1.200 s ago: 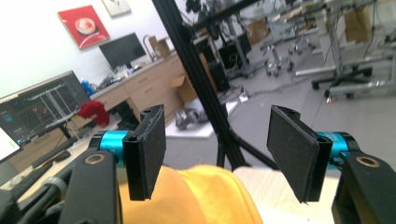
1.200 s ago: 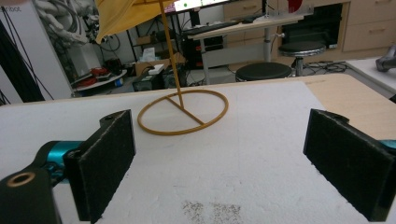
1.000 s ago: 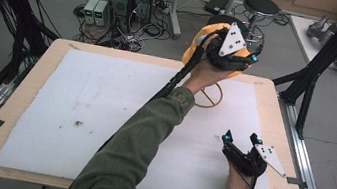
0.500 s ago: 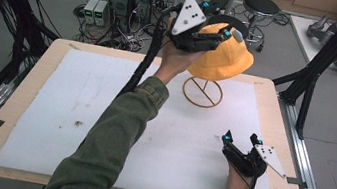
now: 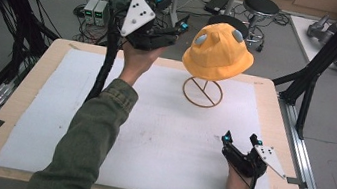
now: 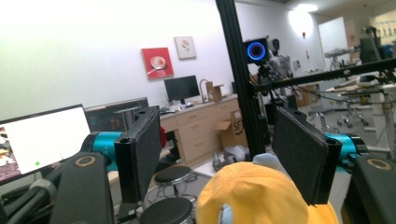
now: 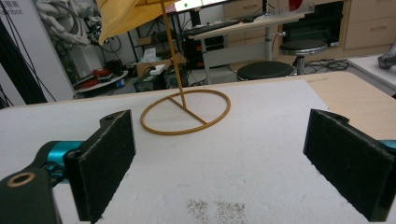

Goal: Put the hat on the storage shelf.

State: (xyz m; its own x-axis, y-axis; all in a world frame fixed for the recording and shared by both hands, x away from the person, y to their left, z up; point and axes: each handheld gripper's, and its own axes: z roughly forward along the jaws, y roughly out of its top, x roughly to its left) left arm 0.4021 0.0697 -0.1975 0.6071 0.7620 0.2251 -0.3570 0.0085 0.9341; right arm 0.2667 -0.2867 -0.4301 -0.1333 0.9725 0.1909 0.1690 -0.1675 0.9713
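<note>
An orange bucket hat (image 5: 218,51) sits on a thin wire stand whose ring base (image 5: 202,92) rests on the white mat. My left gripper (image 5: 178,30) is raised just left of the hat, open and apart from it. In the left gripper view the hat (image 6: 252,196) lies low between the spread pads (image 6: 140,149) of the left gripper (image 6: 219,154). My right gripper (image 5: 241,138) rests open on the mat at the front right. In its own view the right gripper (image 7: 219,163) faces the ring base (image 7: 186,112) and the hat brim (image 7: 126,14).
A white foam mat (image 5: 51,122) covers most of the wooden table (image 5: 18,102). Black frame posts (image 5: 329,53) rise at the table's sides. Stools (image 5: 261,4) and electronics boxes (image 5: 95,10) stand on the floor behind the far edge.
The left gripper was over the hat on the stand, then let go and drew back to the left. The hat stays on the stand. The right gripper has not moved.
</note>
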